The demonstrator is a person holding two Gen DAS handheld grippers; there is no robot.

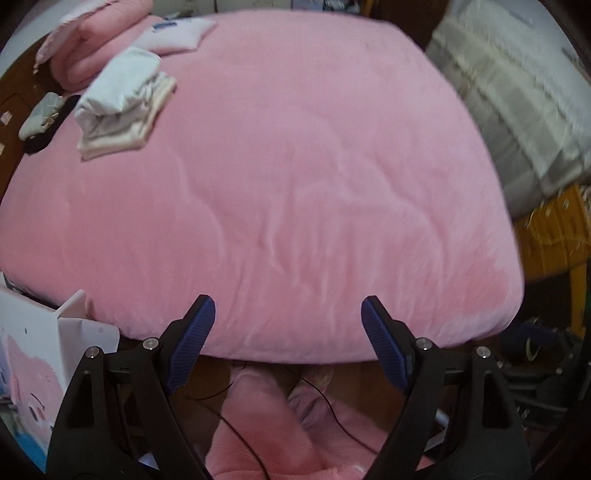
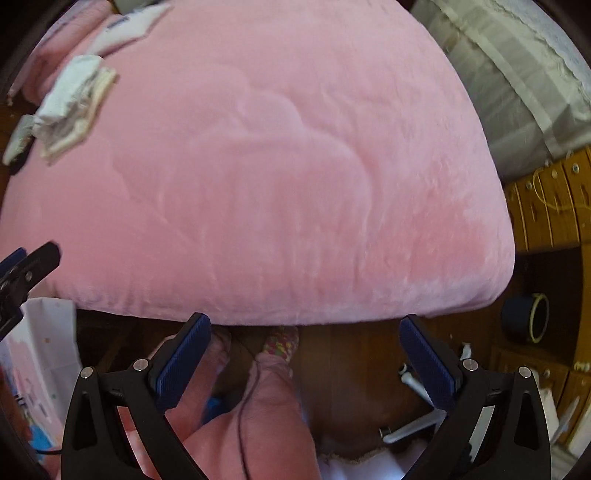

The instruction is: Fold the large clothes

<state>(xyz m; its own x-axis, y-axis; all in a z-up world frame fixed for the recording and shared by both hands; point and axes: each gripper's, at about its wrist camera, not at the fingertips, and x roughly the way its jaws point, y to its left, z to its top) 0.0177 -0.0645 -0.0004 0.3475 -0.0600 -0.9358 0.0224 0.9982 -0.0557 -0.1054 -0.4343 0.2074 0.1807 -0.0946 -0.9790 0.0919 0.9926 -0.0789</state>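
A large pink fleece blanket covers the bed and fills both views. A folded stack of white and cream clothes lies on it at the far left; it also shows in the right wrist view. My left gripper is open and empty over the blanket's near edge. My right gripper is open and empty just off the near edge, above the floor. The left gripper's fingers show at the left edge of the right wrist view.
A folded pink blanket and a white pillow lie at the far left. A grey-white curtain hangs at right beside wooden furniture. The person's pink-clad legs and a white box are below.
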